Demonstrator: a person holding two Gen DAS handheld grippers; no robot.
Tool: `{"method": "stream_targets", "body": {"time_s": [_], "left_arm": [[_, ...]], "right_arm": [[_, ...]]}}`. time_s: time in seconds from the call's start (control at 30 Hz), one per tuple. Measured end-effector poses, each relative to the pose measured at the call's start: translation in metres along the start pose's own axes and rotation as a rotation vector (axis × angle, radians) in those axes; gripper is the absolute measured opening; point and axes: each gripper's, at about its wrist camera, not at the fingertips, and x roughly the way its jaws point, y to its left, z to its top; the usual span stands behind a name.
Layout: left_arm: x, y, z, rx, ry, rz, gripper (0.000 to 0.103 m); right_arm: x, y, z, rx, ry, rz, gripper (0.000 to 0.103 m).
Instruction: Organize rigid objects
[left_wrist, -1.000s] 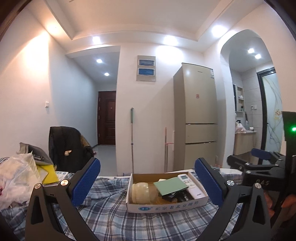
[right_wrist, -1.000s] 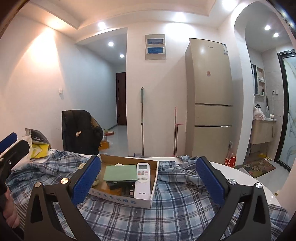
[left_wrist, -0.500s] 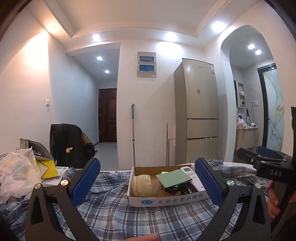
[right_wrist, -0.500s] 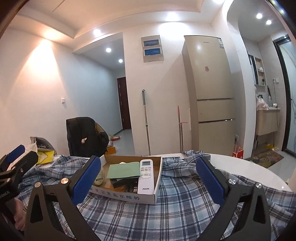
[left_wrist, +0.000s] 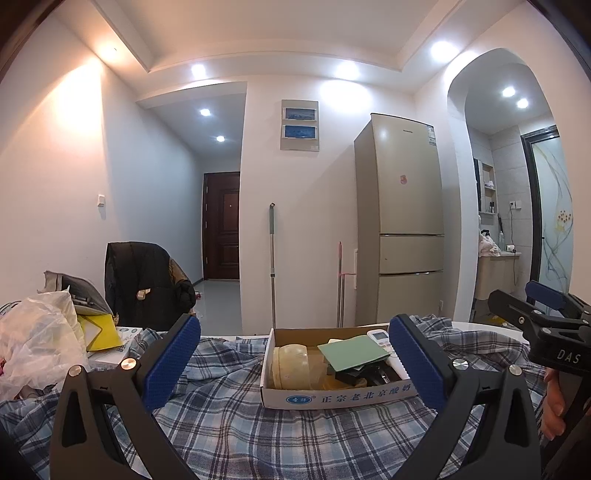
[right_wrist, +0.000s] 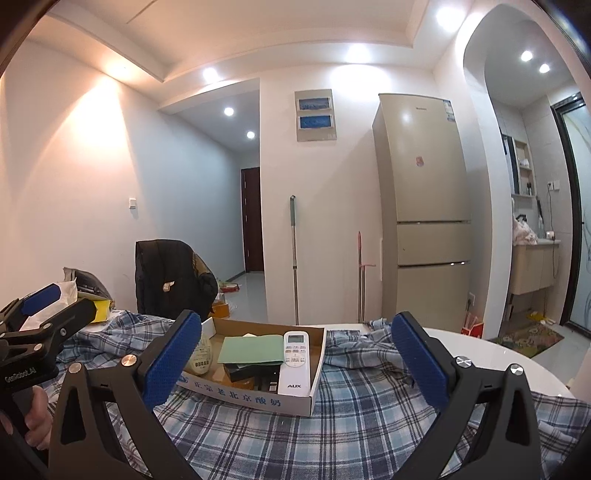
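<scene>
A shallow cardboard box (left_wrist: 334, 397) (right_wrist: 258, 397) sits on the plaid cloth ahead of both grippers. It holds a white AUX remote (right_wrist: 295, 363) (left_wrist: 380, 338), a green card (right_wrist: 253, 349) (left_wrist: 352, 352), a pale jar lying on its side (left_wrist: 290, 369) (right_wrist: 199, 356) and dark items under the card. My left gripper (left_wrist: 293, 363) is open and empty, held above the cloth in front of the box. My right gripper (right_wrist: 295, 365) is open and empty, also short of the box.
The blue plaid cloth (left_wrist: 258, 435) covers a white round table (right_wrist: 491, 354). A plastic bag (left_wrist: 33, 343), a yellow packet (left_wrist: 98, 330) and a small box lie at the left. A chair with a black jacket (left_wrist: 144, 282) stands behind; fridge (left_wrist: 404, 221) beyond.
Both grippers tilted upward slightly and settled; the box sits a little lower in both views. Both jaws stayed open and empty.
</scene>
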Motion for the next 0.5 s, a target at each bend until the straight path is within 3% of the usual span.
{"method": "stream_targets", "body": {"time_s": [0.5], "left_arm": [[0.0012, 0.0008, -0.0011, -0.001, 0.002, 0.0, 0.103]], "right_arm": [[-0.0025, 0.0028, -0.0005, -0.013, -0.018, 0.0, 0.103]]}}
